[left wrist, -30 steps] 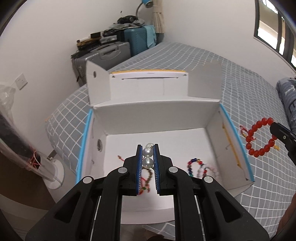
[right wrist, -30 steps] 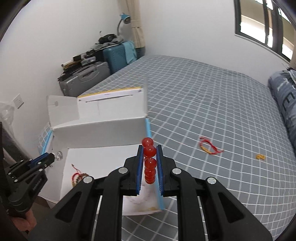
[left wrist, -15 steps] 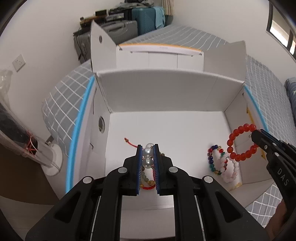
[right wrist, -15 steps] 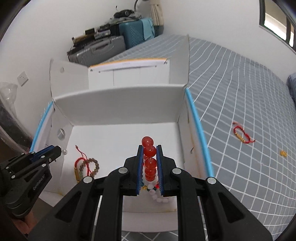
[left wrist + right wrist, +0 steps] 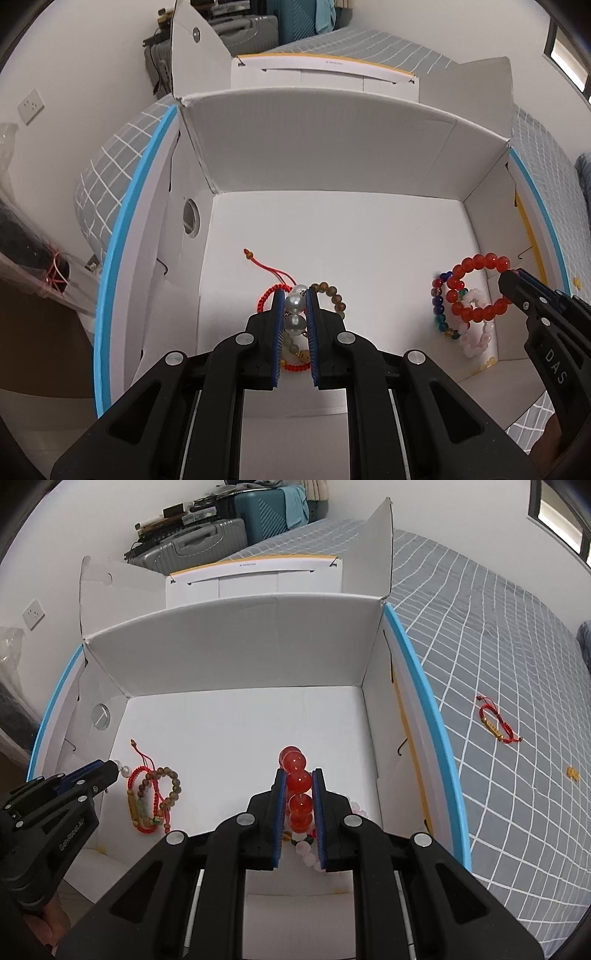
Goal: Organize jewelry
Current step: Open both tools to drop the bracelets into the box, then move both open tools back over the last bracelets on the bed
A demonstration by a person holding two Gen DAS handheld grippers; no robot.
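Observation:
A white cardboard box (image 5: pixel 332 147) (image 5: pixel 240 638) stands open on the bed. My left gripper (image 5: pixel 295 295) (image 5: pixel 114 766) is shut on a string of pearl beads (image 5: pixel 296 303), low over the box floor at its left. Under it lie a red cord bracelet (image 5: pixel 269 295) and a brown bead bracelet (image 5: pixel 334 295) (image 5: pixel 170 786). My right gripper (image 5: pixel 298 775) (image 5: pixel 511 277) is shut on a red bead bracelet (image 5: pixel 300 781) (image 5: pixel 480 262), which hangs over a multi-coloured bead bracelet (image 5: pixel 439 306) and a pink-white one (image 5: pixel 476 339) at the box's right.
On the grey checked bed cover (image 5: pixel 498 627), right of the box, lie a red cord bracelet (image 5: pixel 496 729) and a small gold piece (image 5: pixel 573 772). Suitcases (image 5: pixel 192 546) stand against the far wall. The box's flaps stand up at the back and sides.
Both grippers have sunk from above the box down into it, each still holding its bracelet. The red bead bracelet came in over the box's right wall.

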